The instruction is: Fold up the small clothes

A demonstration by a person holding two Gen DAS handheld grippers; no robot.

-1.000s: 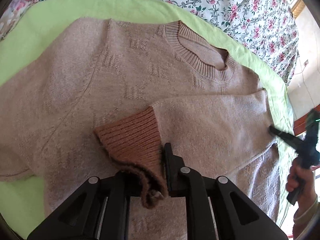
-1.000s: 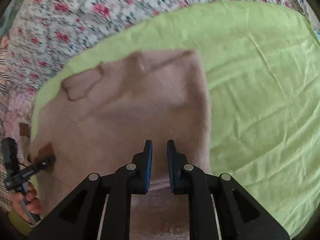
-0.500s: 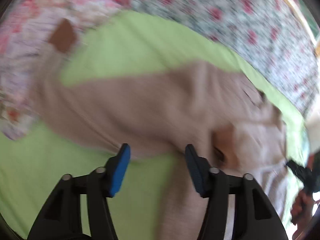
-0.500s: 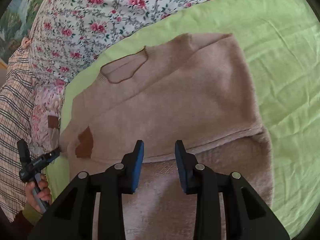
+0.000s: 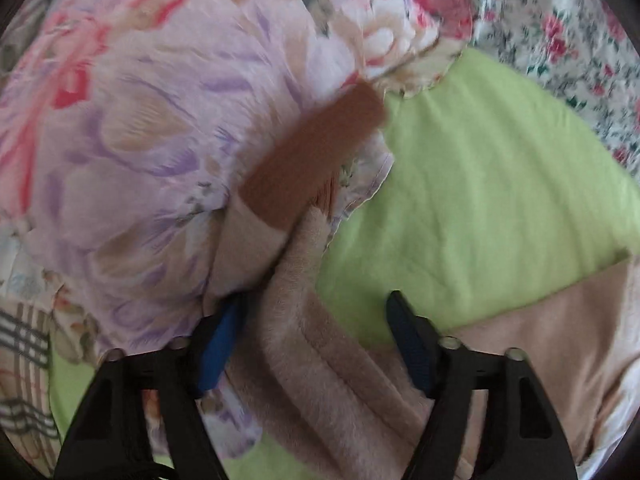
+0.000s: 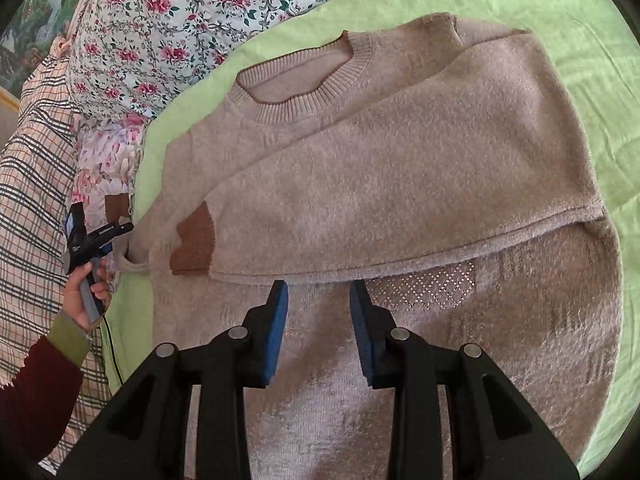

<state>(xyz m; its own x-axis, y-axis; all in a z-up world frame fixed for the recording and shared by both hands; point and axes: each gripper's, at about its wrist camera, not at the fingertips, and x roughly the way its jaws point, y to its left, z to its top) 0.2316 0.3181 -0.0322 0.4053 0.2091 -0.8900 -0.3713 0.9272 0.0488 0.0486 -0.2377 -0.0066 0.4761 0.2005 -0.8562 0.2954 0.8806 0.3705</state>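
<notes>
Lying flat on the green sheet (image 6: 560, 20), the beige sweater (image 6: 400, 168) spreads just ahead of my right gripper (image 6: 318, 304), one sleeve folded across its chest. My right jaws have just opened and hang empty above the knit. My left gripper (image 5: 316, 320), tipped steeply down, straddles the other sleeve (image 5: 304, 320) without pinching it, jaws parted, brown cuff (image 5: 312, 156) ahead. I see no readable writing.

Green sheet (image 6: 560, 16) beside sweater (image 6: 400, 168) free; floral pillow (image 5: 140, 140) crowds sleeve.
</notes>
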